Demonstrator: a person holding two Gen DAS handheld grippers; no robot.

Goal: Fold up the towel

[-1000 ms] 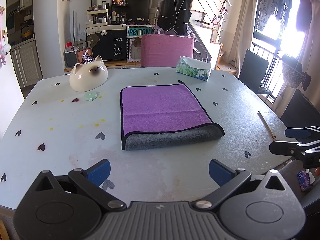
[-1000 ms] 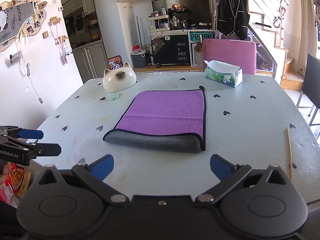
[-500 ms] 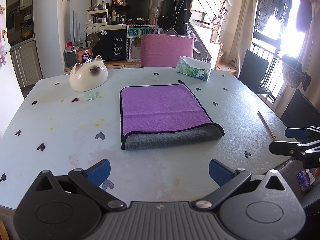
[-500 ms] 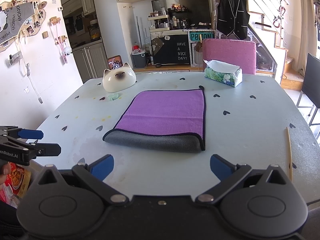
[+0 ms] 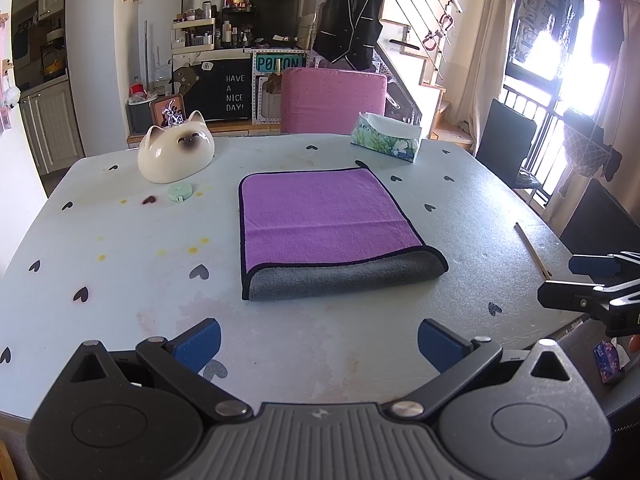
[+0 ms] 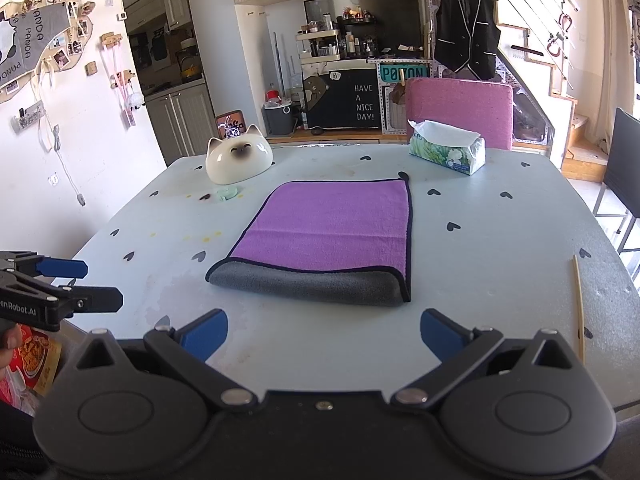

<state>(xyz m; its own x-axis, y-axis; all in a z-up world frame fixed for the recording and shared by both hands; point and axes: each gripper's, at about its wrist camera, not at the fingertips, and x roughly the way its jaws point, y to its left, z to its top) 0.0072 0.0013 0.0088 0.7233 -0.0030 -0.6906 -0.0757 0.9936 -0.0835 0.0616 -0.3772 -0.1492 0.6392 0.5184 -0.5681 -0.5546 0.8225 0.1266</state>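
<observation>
A purple towel (image 5: 328,216) with a grey underside lies folded flat in the middle of the table, its rolled grey fold toward me; it also shows in the right wrist view (image 6: 332,232). My left gripper (image 5: 318,344) is open and empty, held back from the towel near the table's front edge. My right gripper (image 6: 322,334) is open and empty, also short of the towel. Each gripper shows at the side of the other's view: the right one (image 5: 588,284) and the left one (image 6: 76,284).
A white cat-shaped bowl (image 5: 176,152) and a small green tape measure (image 5: 180,193) sit at the back left. A tissue box (image 5: 386,138) stands at the back right. A wooden stick (image 5: 532,248) lies near the right edge. A pink chair (image 5: 334,100) stands behind the table.
</observation>
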